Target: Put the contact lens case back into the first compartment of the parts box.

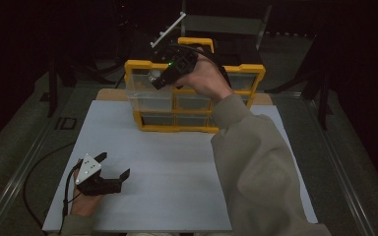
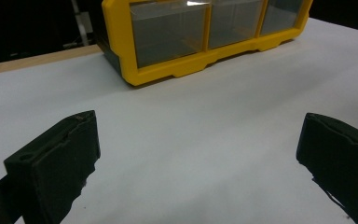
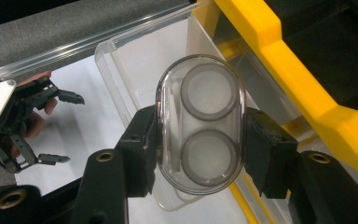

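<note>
From above, my right fingers [image 1: 156, 80] hold a clear capsule [image 1: 153, 76] over the pulled-out drawer [image 1: 150, 96] of the yellow organizer [image 1: 197, 125] at the table's [image 1: 177, 172] far edge. My left fingers [image 2: 200, 158] rest spread wide and empty near the front-left corner. My right fingers [image 3: 200, 154] pinch the capsule [image 3: 200, 123] at its sides, half closed.
</note>
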The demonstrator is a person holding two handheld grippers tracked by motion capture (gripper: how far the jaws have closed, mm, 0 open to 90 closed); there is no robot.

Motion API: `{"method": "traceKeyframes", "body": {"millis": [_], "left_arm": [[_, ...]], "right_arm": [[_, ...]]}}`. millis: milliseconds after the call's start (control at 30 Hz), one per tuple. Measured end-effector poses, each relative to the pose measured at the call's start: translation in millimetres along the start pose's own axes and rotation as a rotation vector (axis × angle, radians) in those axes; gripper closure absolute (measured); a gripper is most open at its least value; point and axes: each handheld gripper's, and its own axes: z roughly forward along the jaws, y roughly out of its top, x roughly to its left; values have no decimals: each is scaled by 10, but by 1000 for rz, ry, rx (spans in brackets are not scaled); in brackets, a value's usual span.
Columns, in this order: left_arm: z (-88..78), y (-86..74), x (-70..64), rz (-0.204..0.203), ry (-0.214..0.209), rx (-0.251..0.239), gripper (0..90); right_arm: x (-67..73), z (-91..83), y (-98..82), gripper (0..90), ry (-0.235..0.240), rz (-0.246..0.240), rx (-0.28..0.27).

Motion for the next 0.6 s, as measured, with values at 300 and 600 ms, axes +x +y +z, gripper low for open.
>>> {"method": "traceKeyframes", "body": {"millis": [300, 600], "left_arm": [[-7, 0, 5, -2, 2, -1, 1], [-10, -3, 10, -3, 3, 0, 1]], "right_arm": [[6, 46, 10, 488, -8, 12, -4], [2, 88, -36, 174, -26, 5, -5]]}}
